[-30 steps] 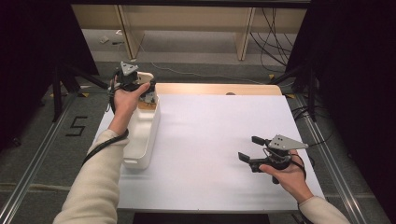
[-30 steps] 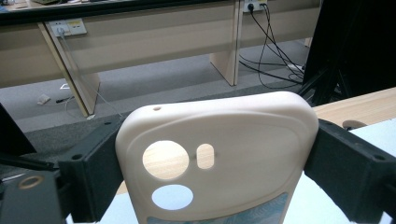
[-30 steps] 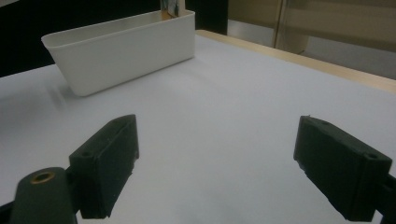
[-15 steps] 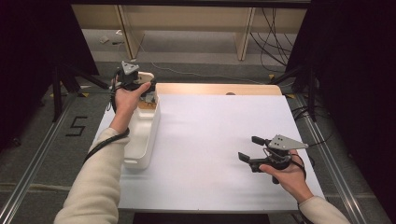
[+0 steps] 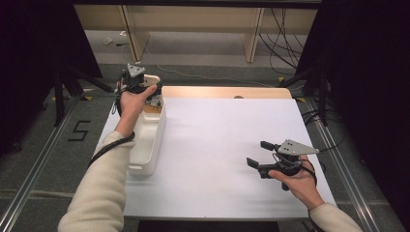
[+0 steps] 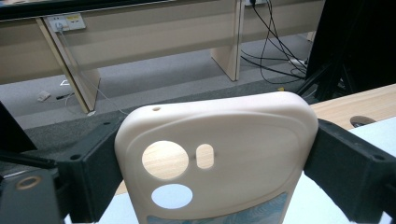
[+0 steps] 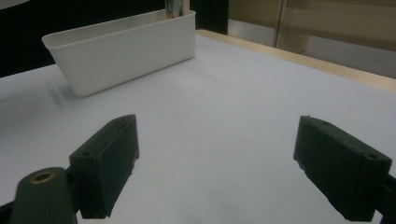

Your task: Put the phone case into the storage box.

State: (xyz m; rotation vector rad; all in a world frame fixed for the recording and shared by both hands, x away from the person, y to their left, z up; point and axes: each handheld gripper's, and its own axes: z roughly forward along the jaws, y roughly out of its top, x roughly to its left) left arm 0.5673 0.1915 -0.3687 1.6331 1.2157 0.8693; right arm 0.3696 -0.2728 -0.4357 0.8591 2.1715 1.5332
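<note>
Left hand-held gripper (image 6: pixel 205 186) clamped on cream phone case (image 6: pixel 217 158) above white bin (image 5: pixel 147 140)

No visible change, prev vs now.

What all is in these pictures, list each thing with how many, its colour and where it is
Phone case: one, cream, clamped between the left gripper's jaws, above the bin's far end.
Bin: one, white, long, on the mat's left edge.
Mat: one, white, covering most of the table.
Table: one, light wood, bare strip showing along the far edge.
Cables: several, black, on the floor beyond the table.
Left gripper: one, black, over the bin's far end, shut on the phone case.
Right gripper: one, black, low over the mat at the near right, jaws open with nothing between them.
Sleeves: two, cream, coming in from the bottom.
</note>
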